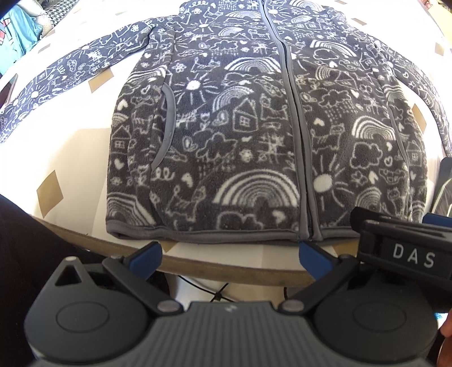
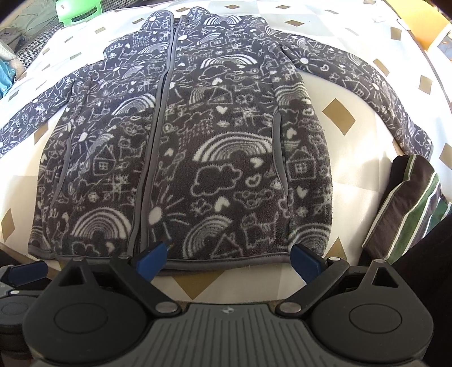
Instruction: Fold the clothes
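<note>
A dark grey fleece jacket (image 1: 226, 127) with white doodle prints lies flat and zipped on the table, front up, both sleeves spread out to the sides; it also fills the right wrist view (image 2: 214, 146). My left gripper (image 1: 230, 255) is open and empty, just short of the jacket's bottom hem near the table edge. My right gripper (image 2: 227, 261) is open and empty, its blue fingertips (image 2: 303, 258) at the hem, right of the zip. The right gripper's body shows at the right of the left wrist view (image 1: 406, 251).
The table (image 1: 70, 158) has a white cloth with gold diamond shapes. A folded striped green, brown and white garment (image 2: 409, 206) lies right of the jacket. A green plastic item (image 2: 76, 11) and blue cloth (image 1: 17, 31) sit at the far left. Cables (image 1: 217, 293) hang below the table edge.
</note>
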A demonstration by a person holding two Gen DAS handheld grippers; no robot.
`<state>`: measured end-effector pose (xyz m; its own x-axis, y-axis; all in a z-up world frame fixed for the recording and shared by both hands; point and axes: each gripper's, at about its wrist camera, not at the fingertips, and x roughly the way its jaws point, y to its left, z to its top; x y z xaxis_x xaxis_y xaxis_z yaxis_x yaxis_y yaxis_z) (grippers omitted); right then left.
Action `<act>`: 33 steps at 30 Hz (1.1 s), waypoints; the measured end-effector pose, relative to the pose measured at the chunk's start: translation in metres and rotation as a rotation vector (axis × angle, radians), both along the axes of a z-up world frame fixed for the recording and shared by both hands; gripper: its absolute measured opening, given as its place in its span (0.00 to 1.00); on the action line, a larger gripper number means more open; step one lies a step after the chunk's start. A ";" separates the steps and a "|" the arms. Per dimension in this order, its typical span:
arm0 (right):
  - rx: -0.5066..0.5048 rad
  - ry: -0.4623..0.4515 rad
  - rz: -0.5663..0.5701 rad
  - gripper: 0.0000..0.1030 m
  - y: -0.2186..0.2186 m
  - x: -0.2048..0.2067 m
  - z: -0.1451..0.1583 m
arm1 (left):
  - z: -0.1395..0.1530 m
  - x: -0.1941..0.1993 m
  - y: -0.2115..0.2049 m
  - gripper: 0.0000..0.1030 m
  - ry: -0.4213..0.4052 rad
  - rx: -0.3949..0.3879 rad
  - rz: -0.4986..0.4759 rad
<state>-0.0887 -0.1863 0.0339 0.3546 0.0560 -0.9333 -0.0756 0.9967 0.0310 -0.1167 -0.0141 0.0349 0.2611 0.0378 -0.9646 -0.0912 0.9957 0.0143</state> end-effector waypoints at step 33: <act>-0.003 -0.061 0.063 0.93 0.010 0.063 0.022 | 0.018 0.062 -0.005 1.00 -0.066 0.044 0.007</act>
<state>-0.0254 -0.1765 0.0557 0.4067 0.0770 -0.9103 -0.1401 0.9899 0.0211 -0.0546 -0.0188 0.0533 0.3232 0.0821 -0.9428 -0.1006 0.9936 0.0521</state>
